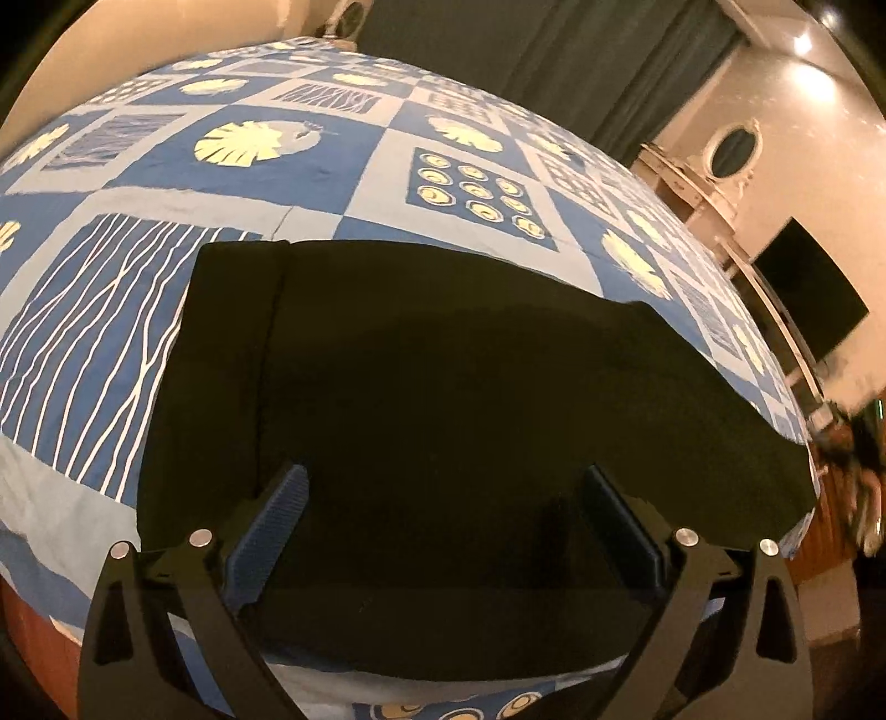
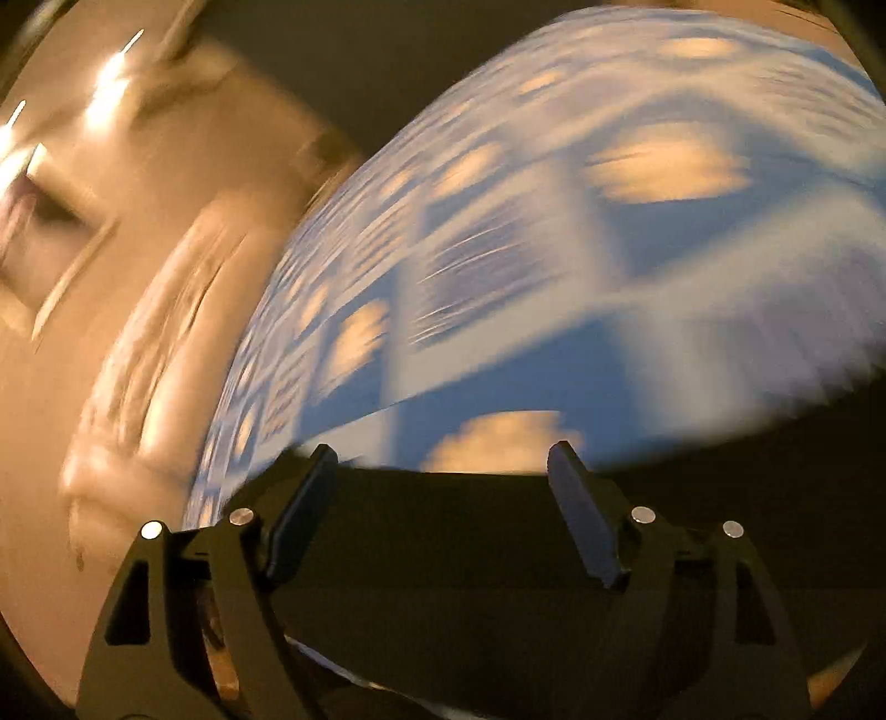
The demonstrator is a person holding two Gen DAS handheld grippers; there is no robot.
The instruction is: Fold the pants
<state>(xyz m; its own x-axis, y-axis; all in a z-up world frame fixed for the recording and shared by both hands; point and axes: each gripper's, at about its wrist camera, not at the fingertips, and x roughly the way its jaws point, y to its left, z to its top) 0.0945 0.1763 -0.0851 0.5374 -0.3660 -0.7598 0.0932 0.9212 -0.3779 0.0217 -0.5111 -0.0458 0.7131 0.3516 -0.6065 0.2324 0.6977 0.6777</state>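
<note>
Black pants lie folded flat on a bed with a blue patterned sheet. In the left wrist view my left gripper hangs just above the near part of the pants, jaws wide open, blue ribbed pads clear of the cloth. The right wrist view is heavily motion-blurred. There my right gripper stands open over the dark pants at their far edge, nothing pinched between its fingers. At the far right of the left wrist view a blurred hand-held gripper shows.
The sheet spreads far beyond the pants. Past the bed's right edge stand a white dresser with an oval mirror and a dark screen. Dark curtains hang behind. The bed's near edge drops off at bottom left.
</note>
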